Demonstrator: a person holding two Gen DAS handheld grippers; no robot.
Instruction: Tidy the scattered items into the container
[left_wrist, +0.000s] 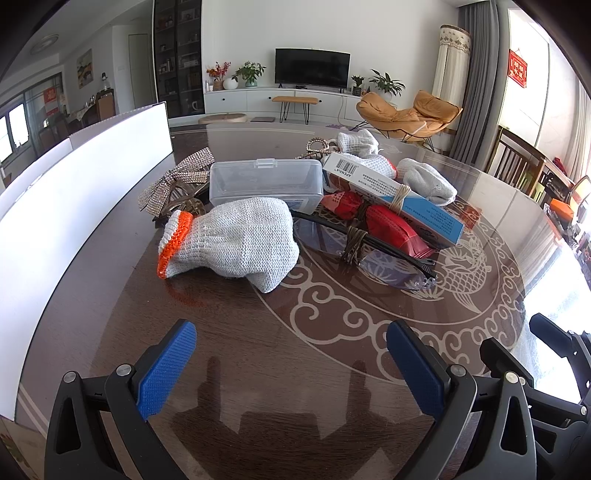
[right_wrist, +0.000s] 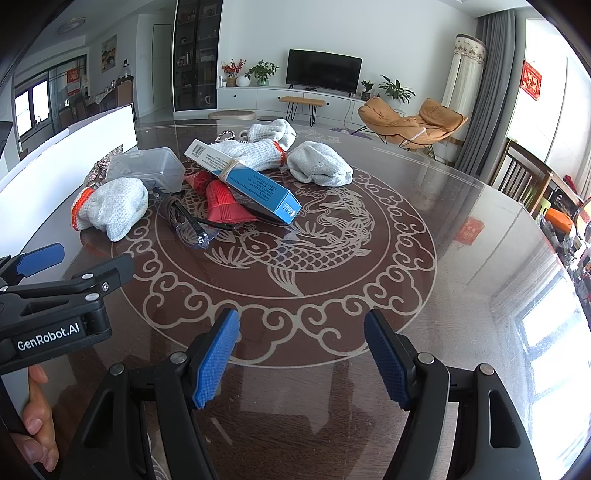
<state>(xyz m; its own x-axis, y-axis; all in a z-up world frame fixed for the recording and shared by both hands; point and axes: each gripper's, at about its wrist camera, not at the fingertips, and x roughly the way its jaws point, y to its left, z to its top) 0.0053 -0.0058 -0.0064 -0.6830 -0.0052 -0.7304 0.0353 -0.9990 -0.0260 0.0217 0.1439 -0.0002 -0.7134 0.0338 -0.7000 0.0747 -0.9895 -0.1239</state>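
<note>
Both tools are empty. The left gripper (left_wrist: 291, 363) and the right gripper (right_wrist: 301, 356) each hold their jaws wide apart above the glass table (right_wrist: 461, 258); nothing is clamped.

The nearest loose item is the glove (left_wrist: 236, 242) with the orange cuff. In the left wrist view it lies at 11 o'clock from the left gripper, long axis running roughly 9 to 3 o'clock, cuff toward 9. In the right wrist view the same glove (right_wrist: 112, 206) sits at 10 o'clock, well apart. Judged nearer: the left gripper.

The white box (left_wrist: 85, 177), presumably the container, stands along the 9 to 10 o'clock side. The safety glasses (left_wrist: 369, 247) lie just beside the glove, at 1 o'clock.
</note>
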